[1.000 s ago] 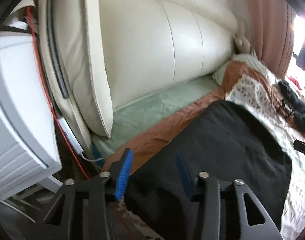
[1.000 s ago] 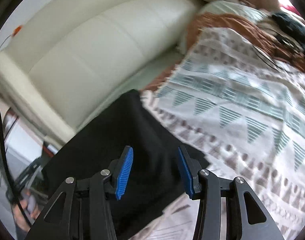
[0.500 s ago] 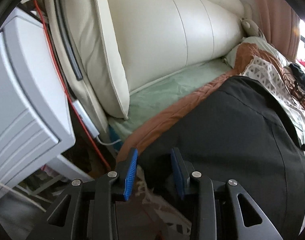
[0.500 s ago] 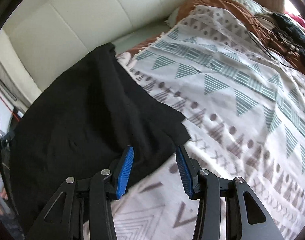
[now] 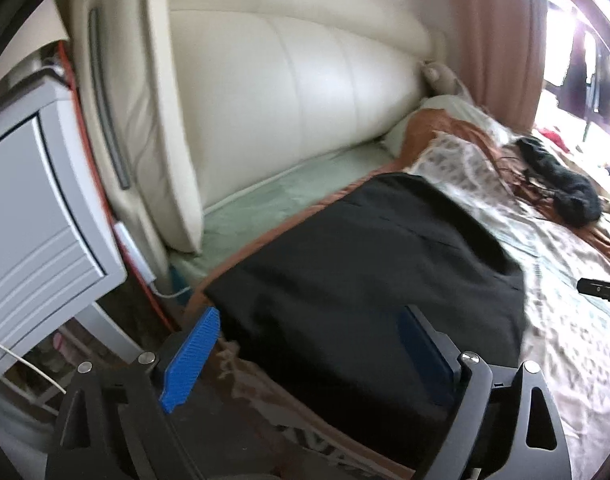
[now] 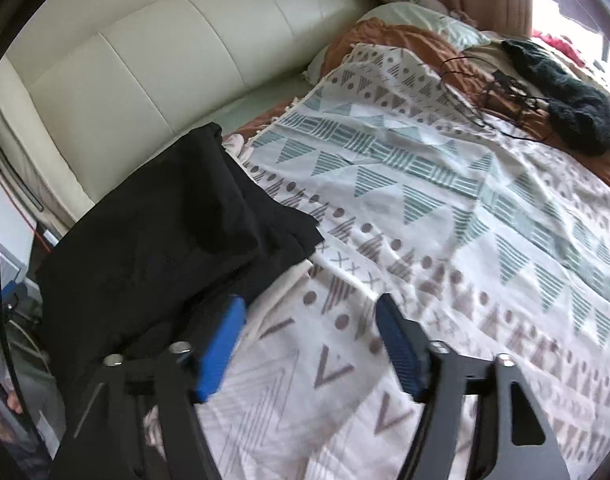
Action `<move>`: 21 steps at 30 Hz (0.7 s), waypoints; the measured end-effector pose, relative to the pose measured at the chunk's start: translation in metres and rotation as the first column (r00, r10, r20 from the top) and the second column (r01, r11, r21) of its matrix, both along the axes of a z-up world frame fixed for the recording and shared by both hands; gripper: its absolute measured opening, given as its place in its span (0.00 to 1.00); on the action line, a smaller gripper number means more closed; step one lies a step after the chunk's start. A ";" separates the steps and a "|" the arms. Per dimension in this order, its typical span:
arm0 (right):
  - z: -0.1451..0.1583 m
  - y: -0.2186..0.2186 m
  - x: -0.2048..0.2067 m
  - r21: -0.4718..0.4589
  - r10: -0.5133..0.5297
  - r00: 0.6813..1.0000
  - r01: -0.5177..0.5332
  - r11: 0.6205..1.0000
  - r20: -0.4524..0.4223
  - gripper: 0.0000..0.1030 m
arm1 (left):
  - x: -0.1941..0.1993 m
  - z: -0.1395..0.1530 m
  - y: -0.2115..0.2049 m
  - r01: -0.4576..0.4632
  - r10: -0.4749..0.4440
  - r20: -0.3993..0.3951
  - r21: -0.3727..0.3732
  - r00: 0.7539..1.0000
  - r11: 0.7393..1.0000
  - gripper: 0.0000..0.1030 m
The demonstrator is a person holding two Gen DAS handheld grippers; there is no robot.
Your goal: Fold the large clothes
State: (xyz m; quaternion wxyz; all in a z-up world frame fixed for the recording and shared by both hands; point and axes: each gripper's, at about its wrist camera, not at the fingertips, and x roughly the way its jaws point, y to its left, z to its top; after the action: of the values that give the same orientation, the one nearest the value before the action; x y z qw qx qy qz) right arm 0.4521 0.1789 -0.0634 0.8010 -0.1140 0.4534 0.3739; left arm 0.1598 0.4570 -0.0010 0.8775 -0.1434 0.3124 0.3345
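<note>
Left wrist view: a patterned bedspread (image 5: 553, 320) is stretching ahead, with the folded black garment (image 5: 365, 272) lying on it, reaching between the opening jaws of the left gripper (image 5: 309, 354), untouched. Right gripper (image 6: 309, 348) is opening too, garment (image 6: 165, 240) just left of it.

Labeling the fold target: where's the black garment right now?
The black garment lies on the left side of the bed in the right wrist view, atop the patterned blanket, near the cream headboard; in the left wrist view it fills the lower centre.
</note>
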 end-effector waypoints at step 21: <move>0.090 -0.165 -0.071 0.112 -0.115 0.983 0.099 0.989 0.145 0.99 | -0.020 0.052 -0.144 0.216 -0.220 0.118 0.045 0.968 0.975 0.96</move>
State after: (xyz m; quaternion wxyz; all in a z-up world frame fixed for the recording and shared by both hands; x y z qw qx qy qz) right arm 0.3815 0.0137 0.0261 0.8569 -0.0754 0.3768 0.3436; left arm 0.1394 0.3134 0.0508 0.9285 -0.1147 0.2666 0.2317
